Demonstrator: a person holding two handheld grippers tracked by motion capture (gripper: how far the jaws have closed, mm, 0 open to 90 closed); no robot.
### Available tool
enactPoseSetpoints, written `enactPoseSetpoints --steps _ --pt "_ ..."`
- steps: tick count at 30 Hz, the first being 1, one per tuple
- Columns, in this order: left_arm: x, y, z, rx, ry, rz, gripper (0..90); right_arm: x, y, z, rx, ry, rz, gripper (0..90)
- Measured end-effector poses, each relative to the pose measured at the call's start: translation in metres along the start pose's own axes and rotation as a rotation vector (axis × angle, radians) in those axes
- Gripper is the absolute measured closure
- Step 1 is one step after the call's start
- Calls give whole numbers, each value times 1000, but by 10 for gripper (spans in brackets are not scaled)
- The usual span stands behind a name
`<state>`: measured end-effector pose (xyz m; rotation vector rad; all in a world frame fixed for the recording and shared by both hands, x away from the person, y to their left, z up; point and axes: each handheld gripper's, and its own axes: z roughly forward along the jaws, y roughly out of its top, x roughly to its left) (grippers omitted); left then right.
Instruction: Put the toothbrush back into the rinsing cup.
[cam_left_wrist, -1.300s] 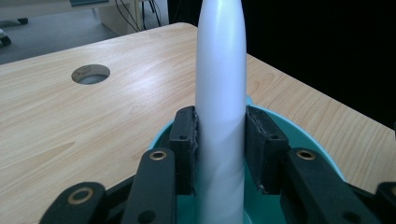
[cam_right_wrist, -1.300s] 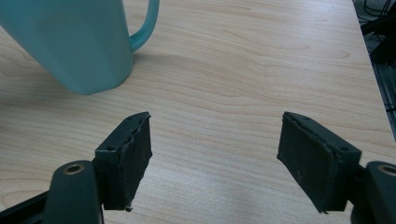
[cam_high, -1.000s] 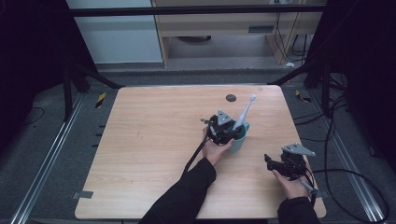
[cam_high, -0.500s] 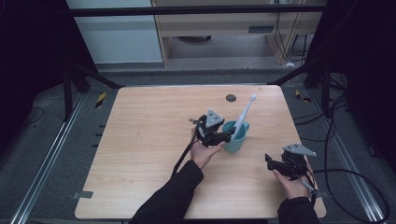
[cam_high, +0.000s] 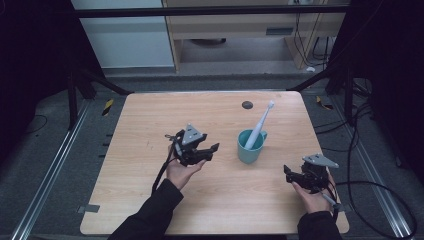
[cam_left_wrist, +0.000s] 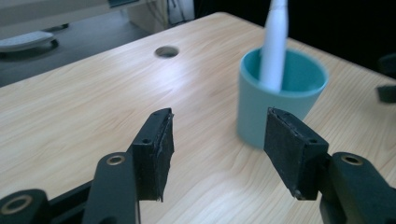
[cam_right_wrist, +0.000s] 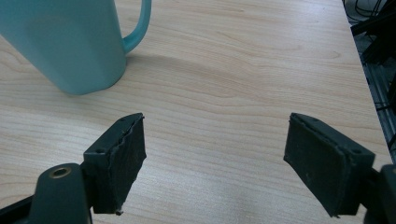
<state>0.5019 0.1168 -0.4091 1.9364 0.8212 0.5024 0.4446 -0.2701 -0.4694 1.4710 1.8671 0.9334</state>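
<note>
your left hand-held gripper (cam_high: 209, 149) has just opened, empty, beside the cup (cam_high: 249, 146) holding the toothbrush (cam_high: 261, 125) mid-tabletop (cam_high: 150, 125); right hand-held gripper (cam_high: 289, 174) wide, empty. placing looks done; next, withdraw clear.

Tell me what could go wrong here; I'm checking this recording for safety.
The toothbrush leans high out of the cup, so a knock could tip both. The left gripper, its jaws having just opened with nothing between them, is close beside the cup and might bump it. The right gripper sits near the table edge.
</note>
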Motion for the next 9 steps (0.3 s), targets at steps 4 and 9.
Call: enactPoseSetpoints --steps 4,9 --pt "14 -19 -14 30 19 -26 410 0 0 0 2 -1 1 199" --pt "36 -53 -35 76 68 -65 407 1 0 0 2 -2 2 196"
